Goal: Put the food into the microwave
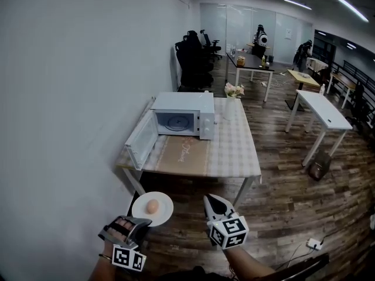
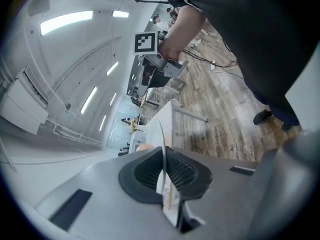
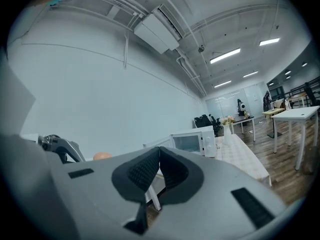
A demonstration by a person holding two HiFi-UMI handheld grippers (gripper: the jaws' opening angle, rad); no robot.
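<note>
The white microwave [image 1: 186, 115] stands on a table [image 1: 234, 154] ahead, with its door [image 1: 140, 140] swung open to the left. My left gripper [image 1: 140, 222] is shut on the near rim of a white plate [image 1: 161, 214] that carries a round tan piece of food [image 1: 152, 206]. In the left gripper view the plate [image 2: 163, 149] shows edge-on between the pads. My right gripper [image 1: 212, 201] is beside the plate on its right, shut with nothing in it. In the right gripper view its pads [image 3: 150, 170] meet, and the microwave [image 3: 192, 141] lies ahead.
The table has a checked cloth and a vase of flowers [image 1: 234, 91] behind the microwave. A plain wall [image 1: 64, 98] runs along the left. White desks [image 1: 321, 110] and black office chairs [image 1: 193, 57] stand further off on the wooden floor [image 1: 287, 198].
</note>
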